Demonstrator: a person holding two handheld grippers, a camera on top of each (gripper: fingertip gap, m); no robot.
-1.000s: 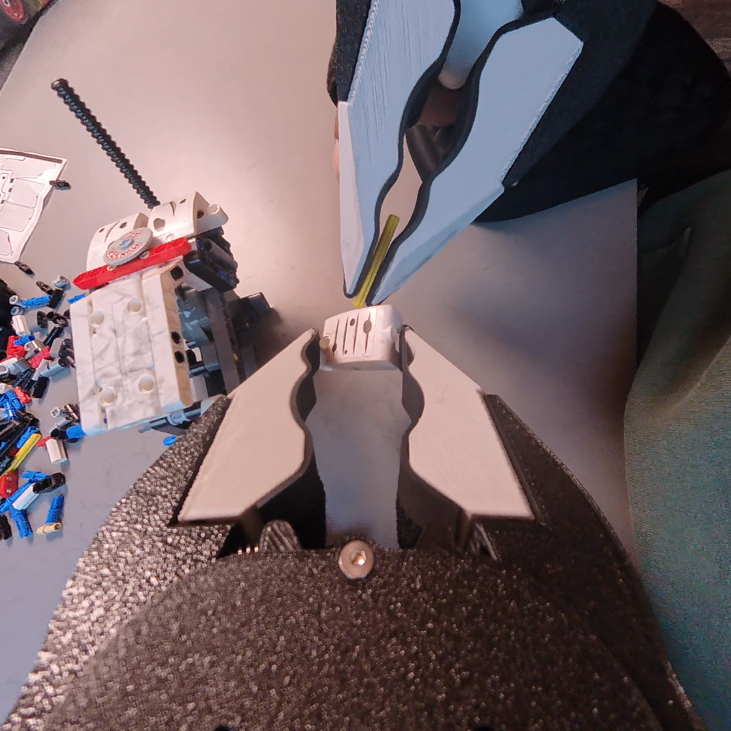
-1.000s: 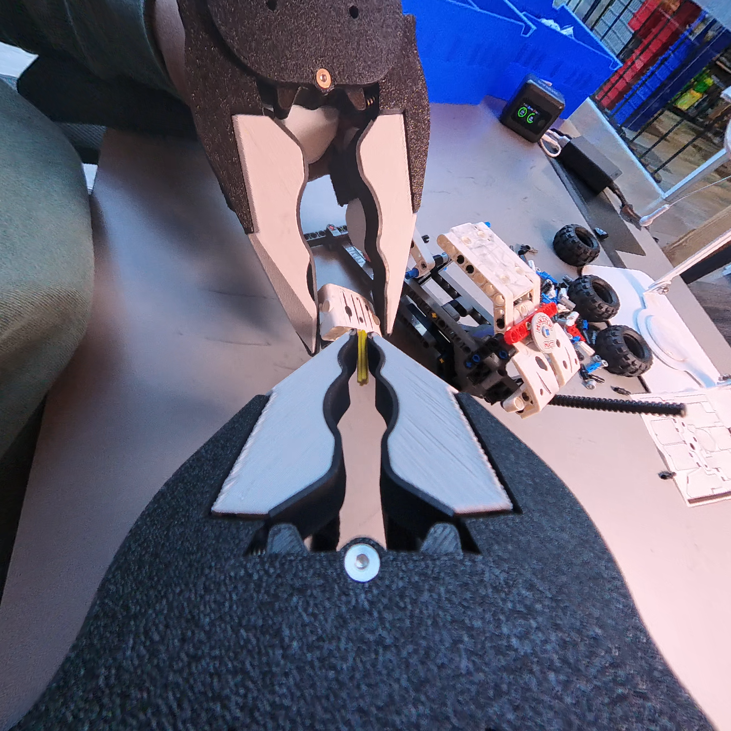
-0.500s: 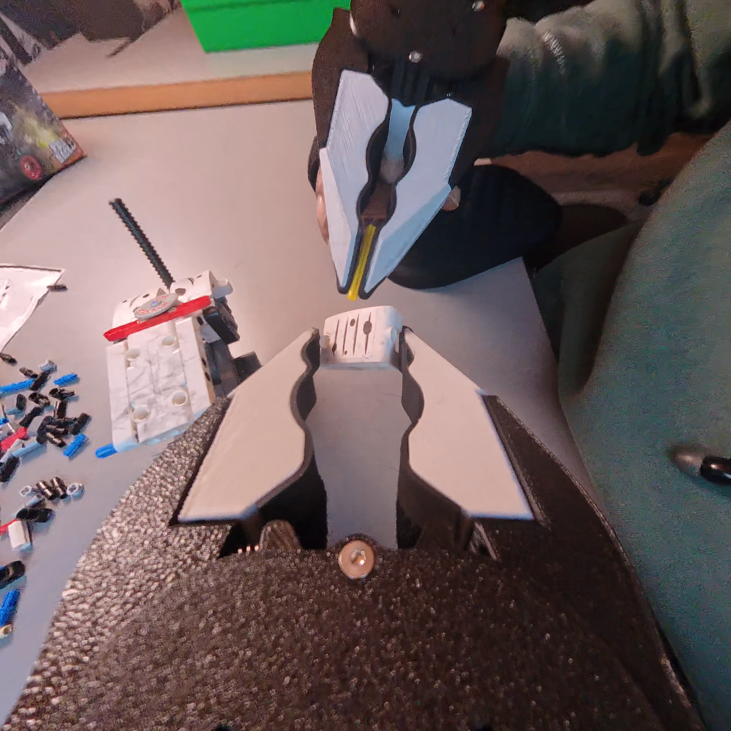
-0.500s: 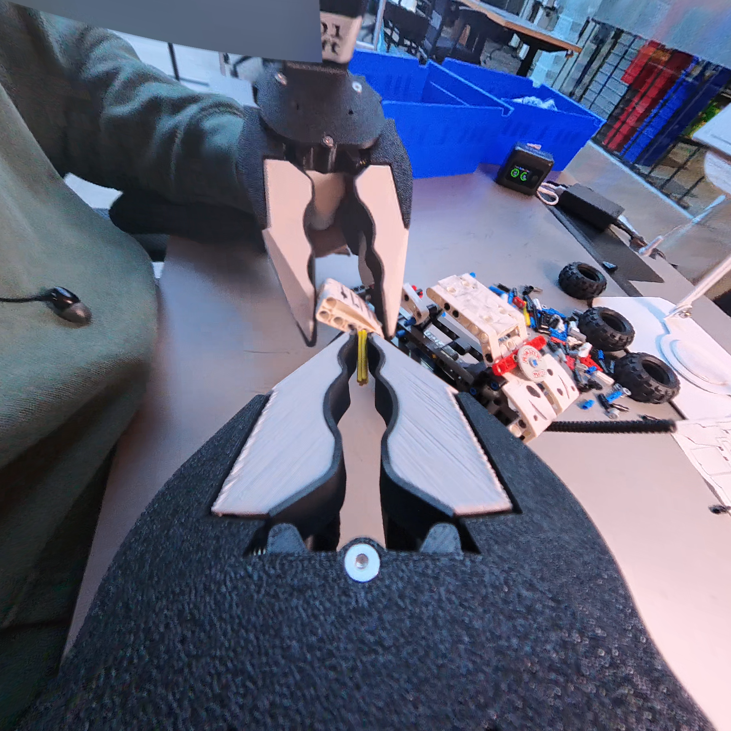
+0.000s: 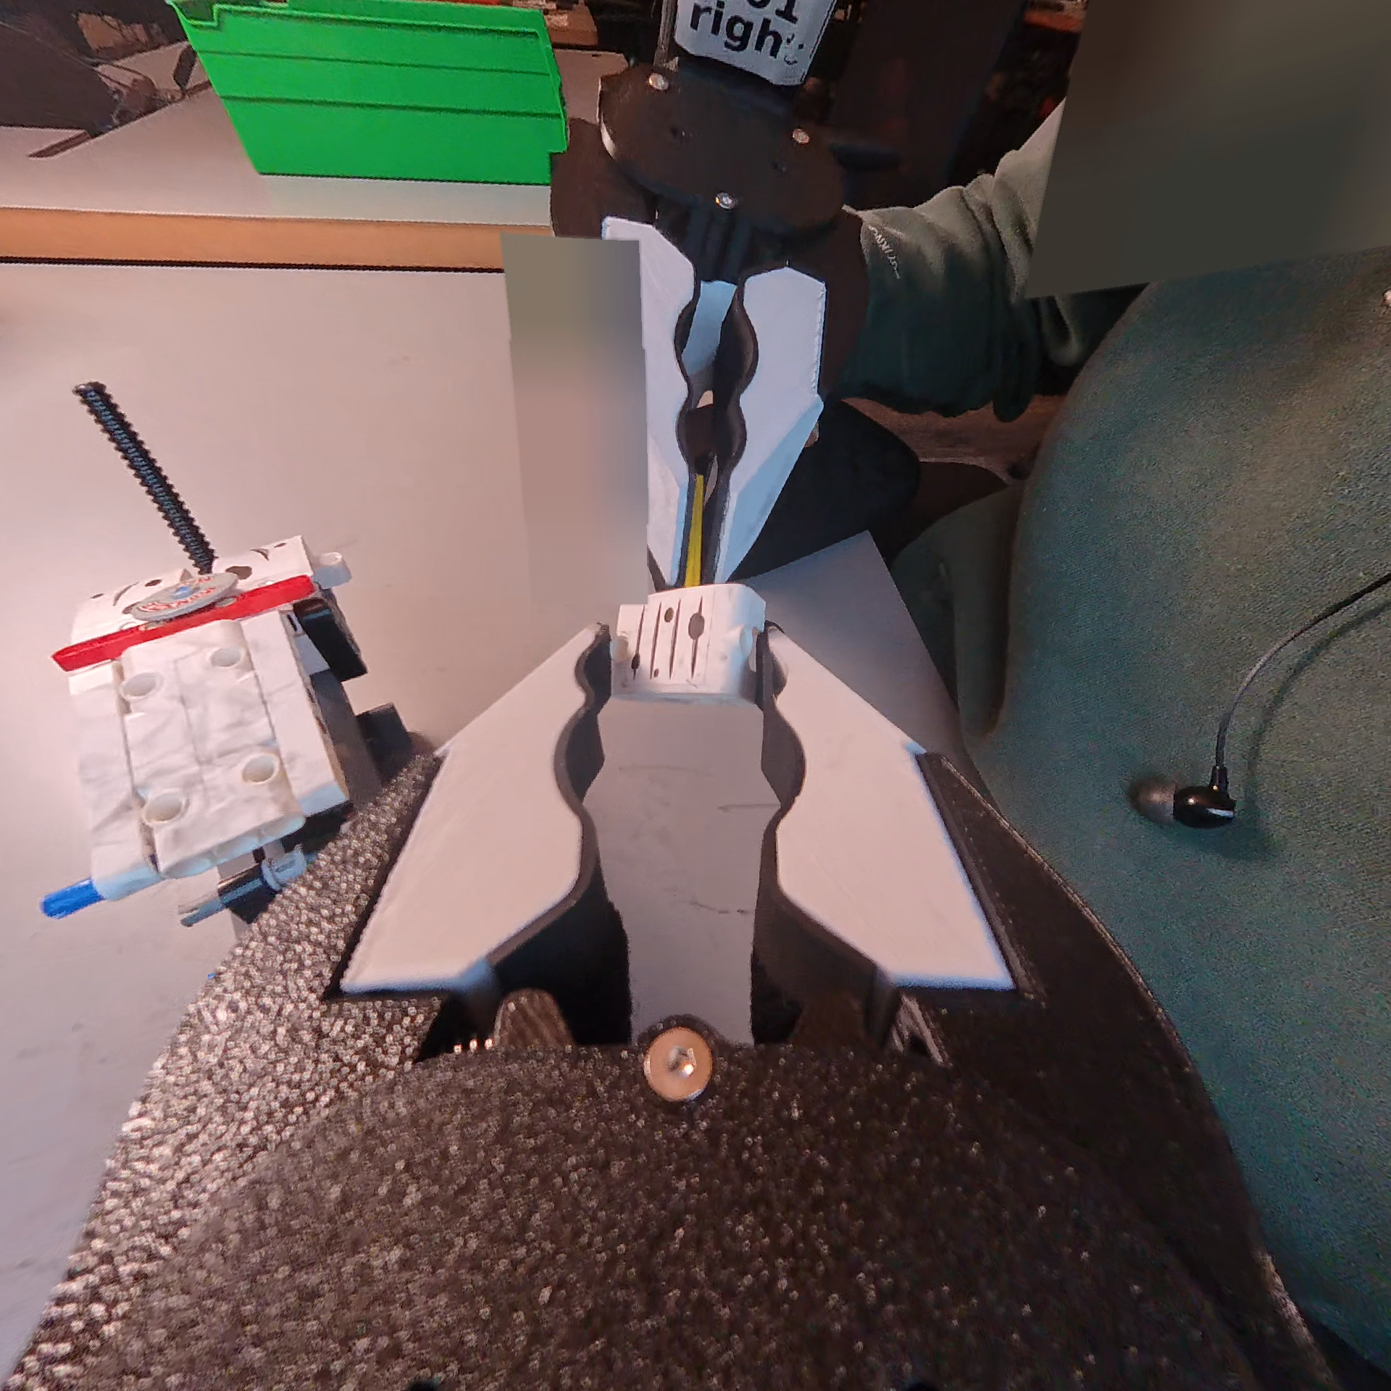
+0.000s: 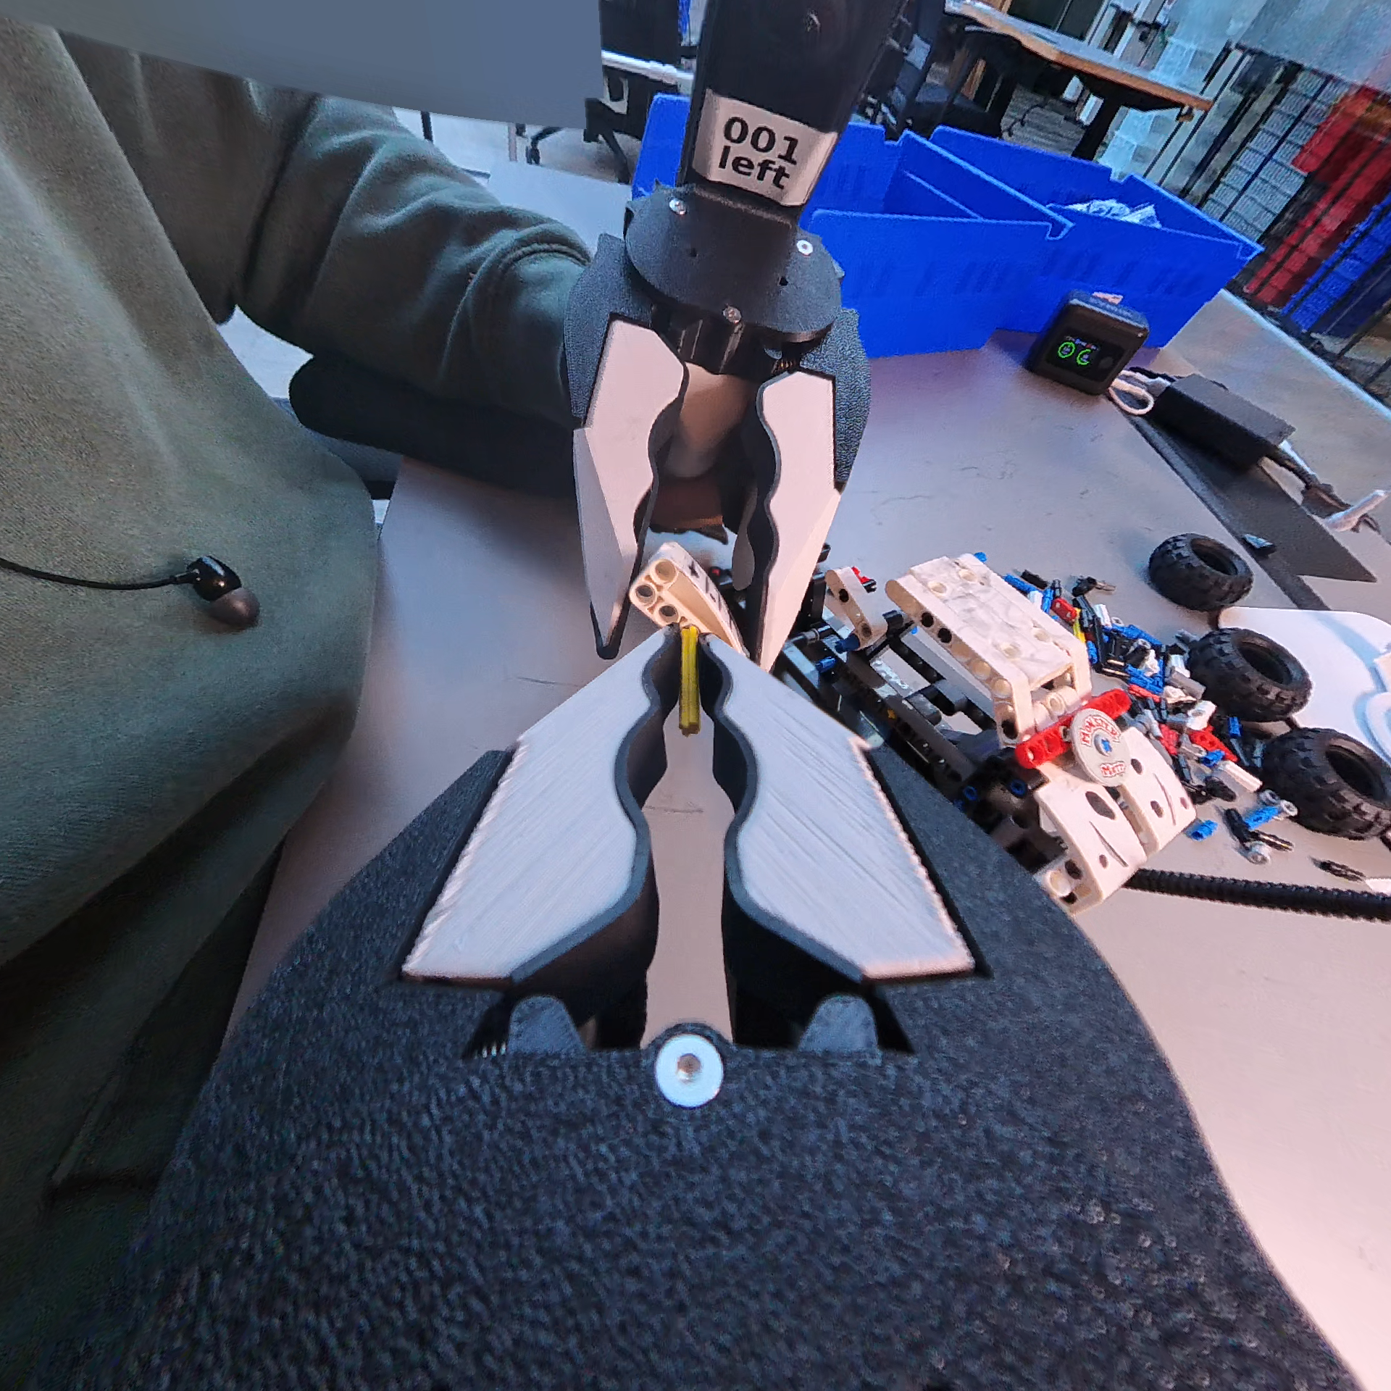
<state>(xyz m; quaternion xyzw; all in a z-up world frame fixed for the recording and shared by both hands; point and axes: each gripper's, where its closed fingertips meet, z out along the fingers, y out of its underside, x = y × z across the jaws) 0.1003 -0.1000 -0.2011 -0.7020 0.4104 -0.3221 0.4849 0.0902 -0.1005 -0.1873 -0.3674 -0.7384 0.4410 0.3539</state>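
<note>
The left claw (image 5: 686, 651) clamped a white panel (image 5: 689, 647); the right claw (image 6: 686, 647) pinched a yellow axle (image 6: 688, 689), its tip touching the panel; a half-built truck (image 6: 1001, 677) lay beside them.

Left gripper (image 5: 686, 653): fingers part-spread, clamped on a held piece. Right gripper (image 6: 683, 649): fingers nearly together, pinching; the two stand tip to tip, opposed
</note>
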